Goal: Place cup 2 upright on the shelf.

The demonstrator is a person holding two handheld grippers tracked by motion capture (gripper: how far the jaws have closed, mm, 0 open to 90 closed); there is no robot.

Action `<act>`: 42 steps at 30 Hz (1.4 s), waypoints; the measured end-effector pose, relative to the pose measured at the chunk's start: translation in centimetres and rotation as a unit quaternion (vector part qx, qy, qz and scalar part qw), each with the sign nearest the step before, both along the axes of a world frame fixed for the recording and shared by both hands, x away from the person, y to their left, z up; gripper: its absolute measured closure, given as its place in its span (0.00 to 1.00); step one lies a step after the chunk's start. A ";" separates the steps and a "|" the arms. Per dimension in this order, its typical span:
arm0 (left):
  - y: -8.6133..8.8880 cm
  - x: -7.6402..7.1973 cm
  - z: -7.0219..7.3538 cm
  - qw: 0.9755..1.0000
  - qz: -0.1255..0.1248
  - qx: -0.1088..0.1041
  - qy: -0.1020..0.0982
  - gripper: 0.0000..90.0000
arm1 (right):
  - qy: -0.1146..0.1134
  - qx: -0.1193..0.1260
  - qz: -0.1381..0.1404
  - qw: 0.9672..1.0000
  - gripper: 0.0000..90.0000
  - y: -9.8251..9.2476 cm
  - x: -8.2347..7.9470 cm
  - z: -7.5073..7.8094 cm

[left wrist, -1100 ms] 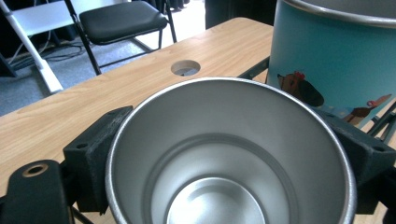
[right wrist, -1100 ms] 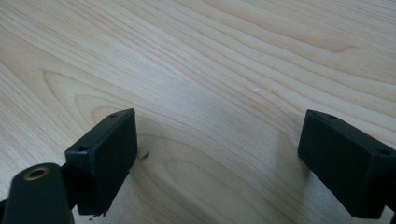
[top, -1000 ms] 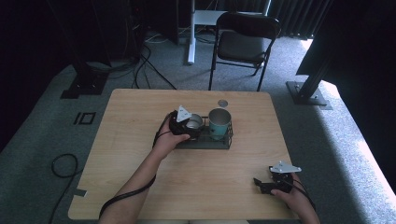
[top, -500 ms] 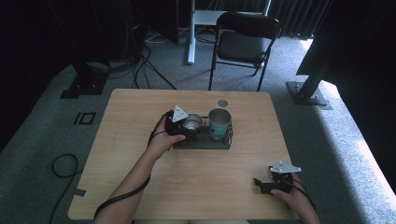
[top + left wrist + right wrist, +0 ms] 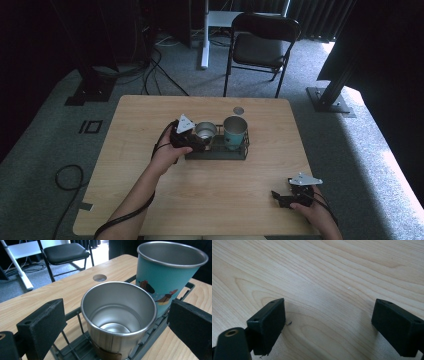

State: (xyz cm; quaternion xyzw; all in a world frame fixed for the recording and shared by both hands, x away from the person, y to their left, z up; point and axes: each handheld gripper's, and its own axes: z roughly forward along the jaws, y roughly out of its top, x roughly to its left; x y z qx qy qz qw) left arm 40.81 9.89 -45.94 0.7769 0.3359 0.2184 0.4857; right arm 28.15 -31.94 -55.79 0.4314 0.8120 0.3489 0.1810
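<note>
1. High view, going left to right: the left gripper [image 5: 192, 140] sits at the left end of a dark wire rack [image 5: 240, 151] near the middle of the desk [image 5: 150, 115], and it is by far the nearer gripper to the cups.
2. Just right of it, the steel cup [image 5: 205, 131] stands upright in the rack, open end up, its long axis vertical. The teal cup [image 5: 235, 132] stands upright next to it on the right, in the same rack, close enough that I cannot tell whether they touch.
3. Well apart from all that, at the near right corner of the desk, the right gripper [image 5: 281, 197] rests low over bare wood.
4. Left gripper view: the steel cup [image 5: 118, 317] lies straight ahead between the two black jaws, which are spread wide, wider than the cup, with a gap showing on both sides. Nothing is gripped. The teal cup [image 5: 165, 272] rises behind and to the right, close to the right jaw.
5. My reading is that the coming move depends on closing squarely on the steel cup's wall without catching the teal one.
6. Right gripper view: the jaws stand wide apart over wood grain, holding nothing.
</note>
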 end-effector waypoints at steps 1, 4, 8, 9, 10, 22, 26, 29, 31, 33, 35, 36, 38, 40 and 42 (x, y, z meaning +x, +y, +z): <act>0.2 -0.2 0.1 1.000 0.000 -0.002 0.001 0.03 | 0.000 0.000 0.000 1.000 0.13 0.0 0.0 0.0; 0.7 -0.4 0.3 1.000 0.000 -0.005 0.003 0.03 | 0.000 0.000 0.000 1.000 0.13 0.0 0.0 0.0; 1.3 -0.7 0.3 1.000 0.002 -0.009 0.005 0.03 | 0.000 0.000 0.000 1.000 0.13 0.0 0.0 0.0; 1.5 -0.8 0.3 1.000 0.002 -0.009 0.003 0.03 | 0.000 0.000 0.000 1.000 0.13 0.0 0.0 0.0; 1.7 -0.8 0.4 1.000 0.003 -0.011 0.003 0.03 | 0.000 0.000 0.000 1.000 0.13 0.0 0.0 0.0; 3.8 -1.5 0.5 1.000 0.018 -0.011 -0.002 0.03 | 0.000 0.000 0.000 1.000 0.13 0.0 0.0 0.0; 4.5 -1.7 0.4 1.000 0.026 -0.012 -0.002 0.03 | 0.000 0.000 0.000 1.000 0.13 0.0 0.0 0.0; 5.1 -1.9 0.2 0.999 0.029 -0.013 0.002 0.03 | 0.000 0.000 0.000 1.000 0.13 0.0 0.0 0.0; 5.5 -2.0 0.1 0.999 0.034 -0.011 0.002 0.03 | 0.000 0.000 0.000 1.000 0.13 0.0 0.0 0.0; 5.8 -2.1 0.0 0.999 0.041 -0.015 0.004 0.03 | 0.000 0.000 0.000 1.000 0.13 0.0 0.0 0.0; 6.2 -2.3 -0.1 0.999 0.044 -0.015 0.005 0.03 | 0.000 0.000 0.000 1.000 0.13 0.0 0.0 0.0; 6.4 -2.3 -0.1 0.999 0.047 -0.015 0.005 0.03 | 0.000 0.000 0.000 1.000 0.13 0.0 0.0 0.0; 6.7 -2.4 -0.2 0.999 0.050 -0.017 0.005 0.03 | 0.000 0.000 0.000 1.000 0.13 0.0 0.0 0.0; 7.0 -2.6 -0.2 0.999 0.052 -0.016 0.005 0.03 | 0.000 0.000 0.000 1.000 0.13 0.0 0.0 0.0; 7.3 -2.7 -0.3 0.998 0.054 -0.013 0.004 0.03 | 0.000 0.000 0.000 1.000 0.13 0.0 0.0 0.0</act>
